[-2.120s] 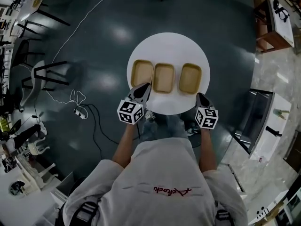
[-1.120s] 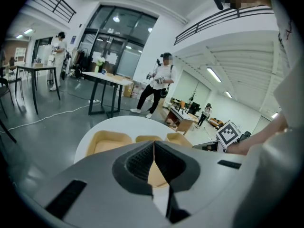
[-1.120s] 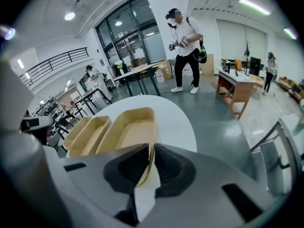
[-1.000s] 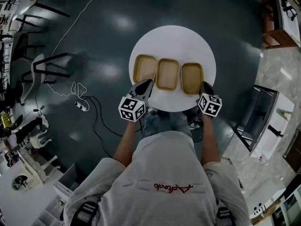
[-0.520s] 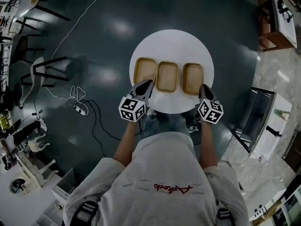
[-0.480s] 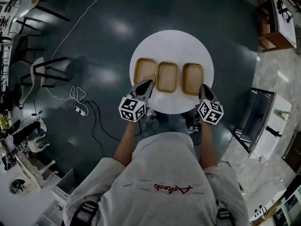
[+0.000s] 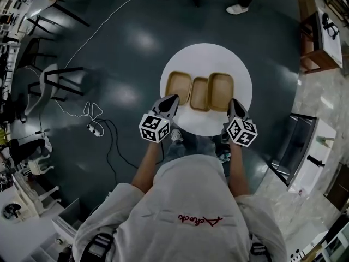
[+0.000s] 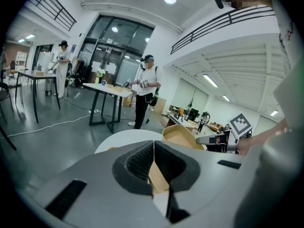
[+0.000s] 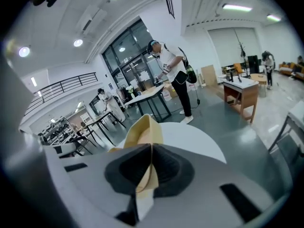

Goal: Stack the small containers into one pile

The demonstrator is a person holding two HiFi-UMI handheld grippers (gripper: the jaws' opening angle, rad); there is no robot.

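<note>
Left gripper (image 7: 172, 99) nips the left container (image 7: 178, 86), right gripper (image 7: 232, 102) the right container (image 7: 221, 87), by thin rims, so either could slip.

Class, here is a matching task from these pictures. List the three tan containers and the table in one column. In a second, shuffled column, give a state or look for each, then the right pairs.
Column one:
1. left container
2. middle container
3. right container
4. table

Column two:
A. white and round
B. rim pinched by the right gripper
C. held by neither gripper
D. rim pinched by the left gripper

Pairs: 1-D, 2-C, 3-B, 4-A
</note>
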